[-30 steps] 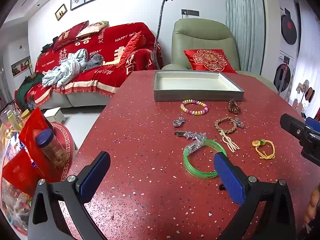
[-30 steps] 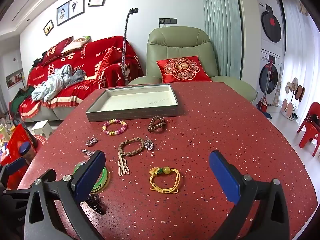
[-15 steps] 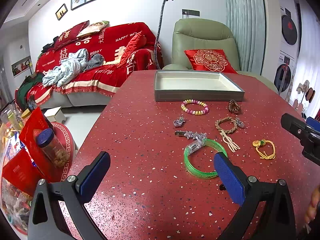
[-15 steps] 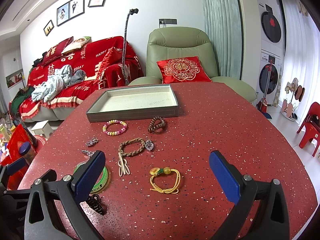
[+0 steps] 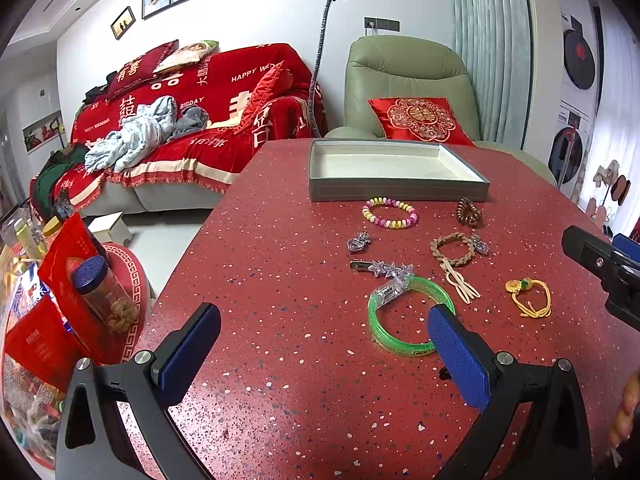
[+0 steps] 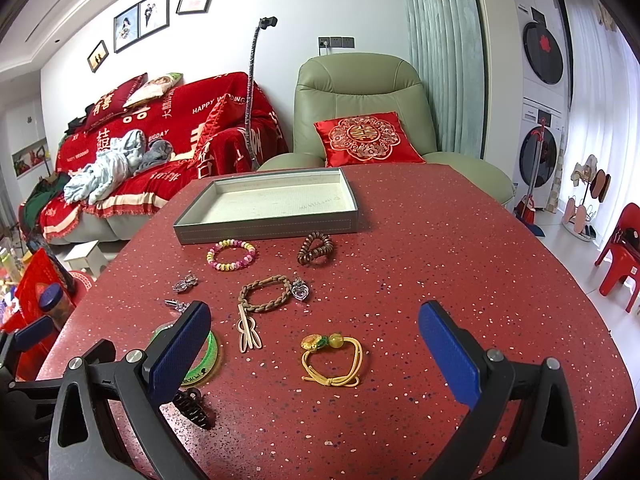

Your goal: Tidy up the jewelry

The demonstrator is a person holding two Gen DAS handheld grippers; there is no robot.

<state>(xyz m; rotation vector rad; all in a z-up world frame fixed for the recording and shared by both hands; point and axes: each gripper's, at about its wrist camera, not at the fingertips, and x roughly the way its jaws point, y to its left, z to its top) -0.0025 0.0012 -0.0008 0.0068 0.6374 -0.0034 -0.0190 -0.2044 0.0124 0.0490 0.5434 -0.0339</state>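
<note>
Jewelry (image 6: 331, 357) lies between the right claw's (image 6: 314, 354) spread jaws, untouched.

Grey rectangular cardboard tray (image 6: 264, 224) at far end of red speckled stone table (image 6: 460, 264); pink-and-yellow beaded bracelet (image 6: 231, 255) just before it, brown coiled hair tie (image 6: 315, 248) to right.

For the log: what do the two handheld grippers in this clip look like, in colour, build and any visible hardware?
Both match. The left gripper and right gripper have matte black plastic frames with triangular cut-outs and silver screw heads at the joints. Each finger carries a flat, rectangular blue textured pad. No cables, markings or sleeves show.
</note>
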